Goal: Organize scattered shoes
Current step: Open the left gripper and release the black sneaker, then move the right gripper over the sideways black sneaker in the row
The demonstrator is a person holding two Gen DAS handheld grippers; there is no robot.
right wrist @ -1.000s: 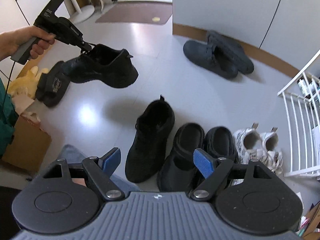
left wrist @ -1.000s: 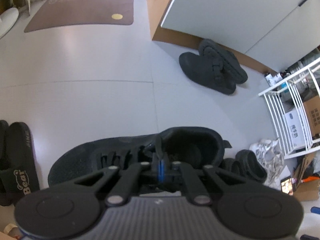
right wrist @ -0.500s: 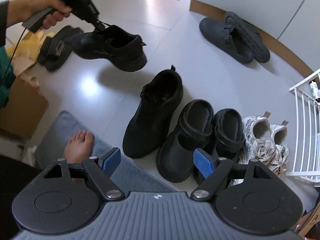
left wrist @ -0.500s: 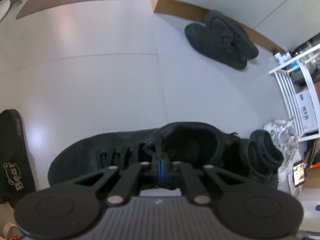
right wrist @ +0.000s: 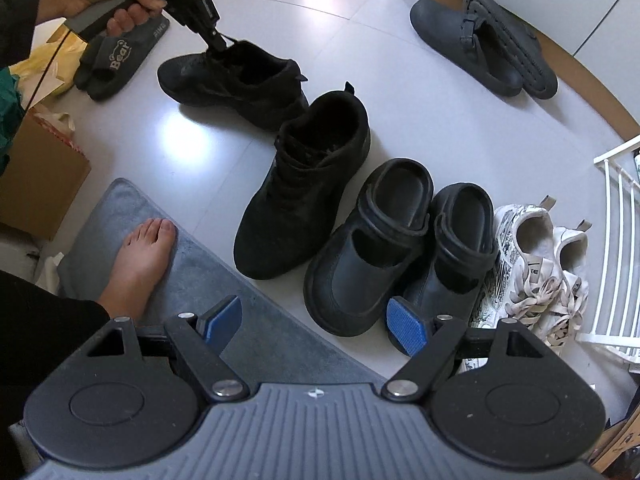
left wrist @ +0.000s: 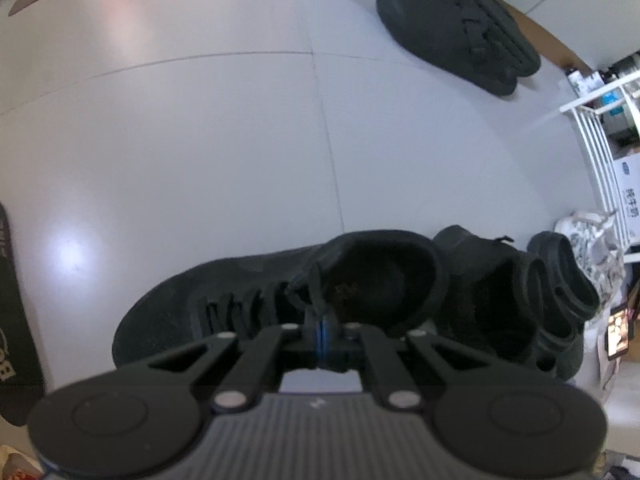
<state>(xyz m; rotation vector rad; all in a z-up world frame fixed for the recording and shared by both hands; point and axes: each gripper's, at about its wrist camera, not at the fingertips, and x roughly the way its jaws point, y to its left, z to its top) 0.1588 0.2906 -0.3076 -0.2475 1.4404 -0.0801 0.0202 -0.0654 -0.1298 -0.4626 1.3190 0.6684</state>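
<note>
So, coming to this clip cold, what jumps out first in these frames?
The left gripper, shut on the tongue of a black sneaker at upper left. Below it a row lines up on the pale floor: its mate, two black clogs and white sneakers. The right gripper hangs open and empty.

Both views are bright with daylight. The glossy floor (right wrist: 420, 120) shows white glare patches, one beside the black sneaker (right wrist: 236, 76), which casts a soft shadow. The left wrist view is blurred and softer; the right one is sharp. Fisheye distortion bends the edges, and the corners are dark.
</note>
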